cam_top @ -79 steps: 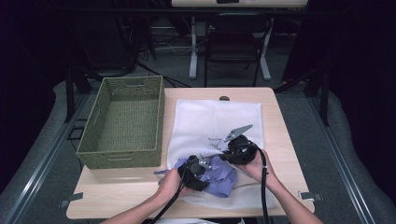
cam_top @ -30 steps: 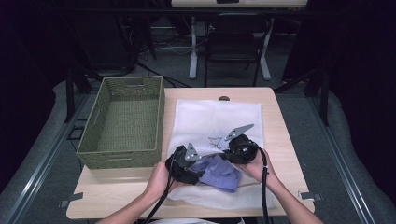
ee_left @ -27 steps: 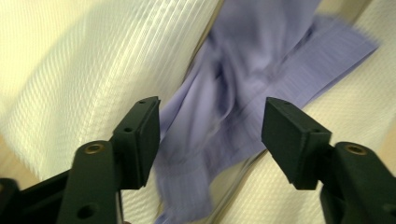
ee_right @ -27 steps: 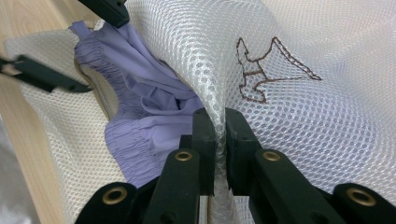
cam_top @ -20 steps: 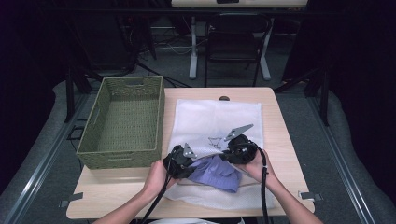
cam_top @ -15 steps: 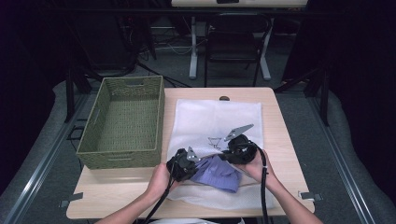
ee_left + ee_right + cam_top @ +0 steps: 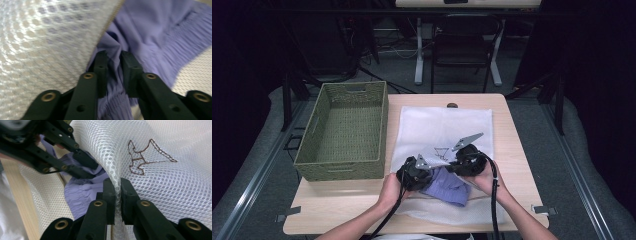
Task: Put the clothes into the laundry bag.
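Purple cloth [image 7: 447,186] lies on the desk [image 7: 517,150] at the open edge of the white mesh bag [image 7: 442,125], between the two grippers and partly under the mesh. Left gripper [image 7: 113,56] has its fingers clamped on a fold of the cloth, having just eased slightly wider. Right gripper [image 7: 118,182] has its fingers pressed together on the bag's edge, lifting it beside the green basket [image 7: 343,131].

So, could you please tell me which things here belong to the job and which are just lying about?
In the job:
- purple garment
- white mesh bag
- left tongs
- right tongs

Lying about:
- green woven basket
- chair
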